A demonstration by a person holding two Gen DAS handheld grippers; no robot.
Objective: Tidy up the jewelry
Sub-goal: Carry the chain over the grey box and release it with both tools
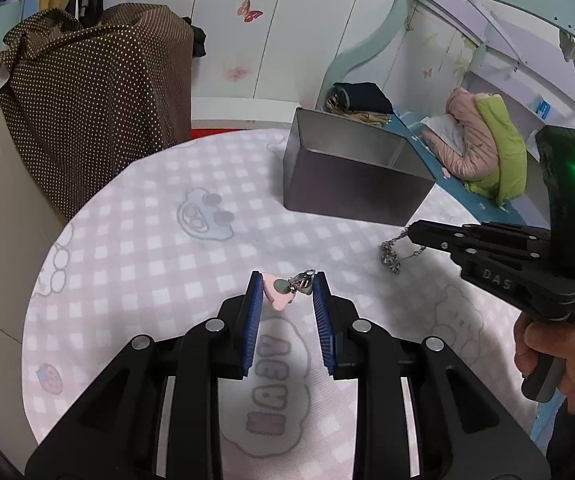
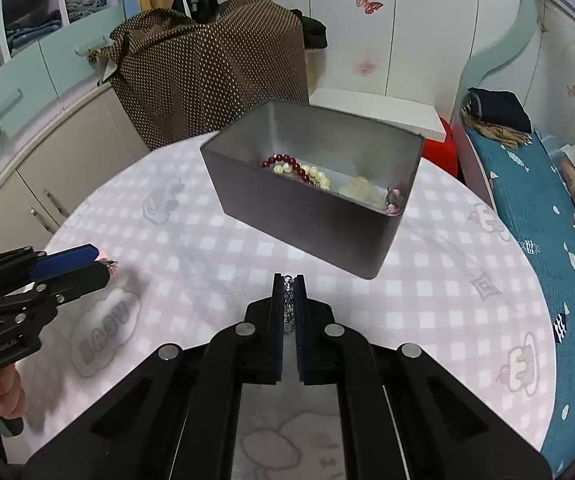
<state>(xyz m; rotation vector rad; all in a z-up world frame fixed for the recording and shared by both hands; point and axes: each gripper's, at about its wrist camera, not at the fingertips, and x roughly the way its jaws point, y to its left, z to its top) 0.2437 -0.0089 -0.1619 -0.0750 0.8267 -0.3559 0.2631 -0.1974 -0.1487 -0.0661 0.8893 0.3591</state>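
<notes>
Your left gripper (image 1: 286,286) has its blue pads (image 1: 248,320) spread apart, and between the tips sits a pink ear clip (image 1: 281,294) with a silver clasp (image 1: 302,283). The pink piece touches the left pad while the clasp reaches toward the right one; whether the pads actually press it, you cannot tell from here. Its long axis runs across the gap, pad to pad, pink end left, metal end right.

Your right gripper (image 2: 288,298) is clamped tight on a silver chain (image 2: 288,300), the links running lengthwise between the fingers. In the left wrist view that chain (image 1: 391,254) dangles from the fingertips in a loop down to the pink-and-white checked tablecloth (image 1: 147,248).

Ahead of the right gripper stands the grey metal box (image 2: 299,216), set at an angle, its long axis running from near right to far left. Inside lie a dark red bead bracelet (image 2: 287,162) crossing a cream bead bracelet (image 2: 315,174), a pale yellowish piece (image 2: 361,192), and a small pink-and-grey item (image 2: 393,202) in the right corner.

Writing: the right gripper's body reads "DAS" (image 1: 497,278). The cloud print on the cloth (image 1: 277,384) carries pink block letters, which are not clear enough to read.
</notes>
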